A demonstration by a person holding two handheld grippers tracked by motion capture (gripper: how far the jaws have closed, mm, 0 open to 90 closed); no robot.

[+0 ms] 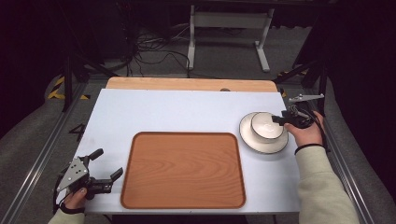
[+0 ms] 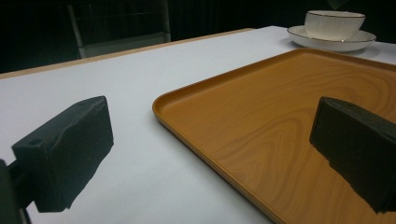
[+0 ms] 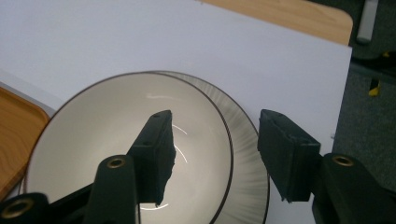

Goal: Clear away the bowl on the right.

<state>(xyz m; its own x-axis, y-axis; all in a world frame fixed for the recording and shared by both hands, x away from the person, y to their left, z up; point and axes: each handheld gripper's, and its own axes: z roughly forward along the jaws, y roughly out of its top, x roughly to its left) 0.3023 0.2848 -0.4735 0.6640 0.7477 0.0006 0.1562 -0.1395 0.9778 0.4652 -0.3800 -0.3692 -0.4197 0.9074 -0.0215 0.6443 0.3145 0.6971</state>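
A white bowl [image 1: 266, 125] with a dark rim stands on a white plate [image 1: 261, 142] at the table's right side. My right gripper [image 1: 280, 119] reaches it from the right and straddles its rim. In the right gripper view one jaw hangs inside the bowl [image 3: 93, 130] and the other over the plate [image 3: 247, 154]; the right gripper [image 3: 217, 123] is open, its pads clear of the rim. A bare wooden tray [image 1: 183, 170] lies at the front centre. My left gripper [image 1: 108, 163] rests open at the front left, beside the tray [image 2: 280, 107], with nothing between its jaws.
A white sheet [image 1: 187, 112] covers the table, with a wooden strip [image 1: 191, 84] along the far edge. Metal rails run down both sides. Cables and a white stand [image 1: 229, 28] sit on the floor beyond. From the left gripper view the bowl [image 2: 334, 23] is far off.
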